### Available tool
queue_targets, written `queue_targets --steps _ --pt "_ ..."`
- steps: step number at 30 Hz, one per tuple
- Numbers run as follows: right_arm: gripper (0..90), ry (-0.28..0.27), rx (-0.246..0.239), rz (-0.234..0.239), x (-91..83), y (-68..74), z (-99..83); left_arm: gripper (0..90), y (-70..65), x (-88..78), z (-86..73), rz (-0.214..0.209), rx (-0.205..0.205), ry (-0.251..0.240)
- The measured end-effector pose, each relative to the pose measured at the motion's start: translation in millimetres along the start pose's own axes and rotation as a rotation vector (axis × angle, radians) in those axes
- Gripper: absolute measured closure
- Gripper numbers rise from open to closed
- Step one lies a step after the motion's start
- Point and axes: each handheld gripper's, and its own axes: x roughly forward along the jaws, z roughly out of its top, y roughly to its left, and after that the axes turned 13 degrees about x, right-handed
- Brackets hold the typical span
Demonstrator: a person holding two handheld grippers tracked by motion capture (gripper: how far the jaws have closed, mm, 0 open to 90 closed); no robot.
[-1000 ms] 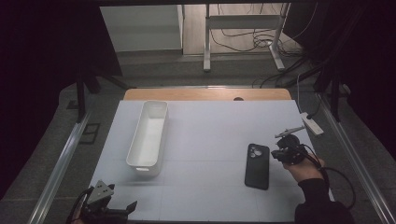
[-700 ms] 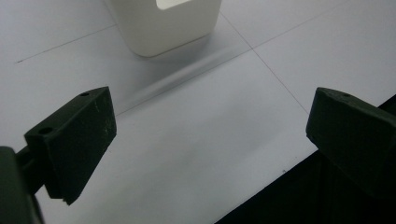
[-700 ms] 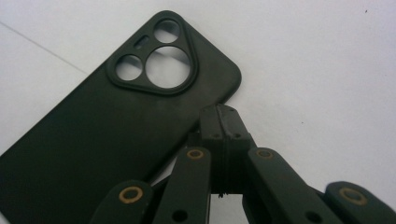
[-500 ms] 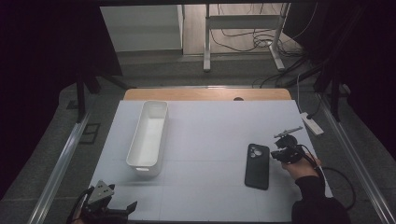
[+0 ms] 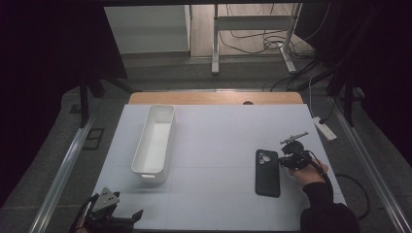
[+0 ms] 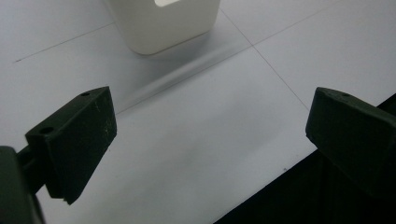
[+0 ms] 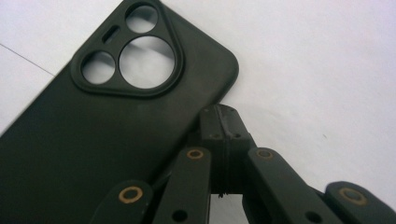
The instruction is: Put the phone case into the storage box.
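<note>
— How much room on the table (image 5: pixel 218 141)?
— Plenty mid-sheet; the white bin (image 5: pixel 154 140) stands far left, well apart from the phone case (image 5: pixel 267 172) lying flat at the right.
— Grippers?
— Right gripper (image 7: pixel 224 119) closed, empty, tips at the case's edge. Left gripper (image 6: pixel 205 135) wide open, empty, at the near edge.
— Writing?
— None legible.

Black right tongs (image 7: pixel 223 122) with brass-ringed pivots, left tongs (image 5: pixel 111 213) topped by a grey plate, dark sleeve (image 5: pixel 326 209).
</note>
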Motion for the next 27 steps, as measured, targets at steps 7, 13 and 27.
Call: queue_targets --steps 7,13,27 --pt "89.9 -0.001 -0.035 0.012 5.7 12.9 7.7 2.8 -0.1 0.3 0.2 0.000 0.001 0.003" --pt "89.9 -0.005 -0.057 0.020 9.5 20.6 12.4 2.9 -0.6 0.7 0.5 0.003 0.002 0.008" --pt "89.9 -0.017 -0.120 0.058 18.0 44.2 23.4 3.2 -0.6 1.1 0.7 0.003 0.008 0.013"
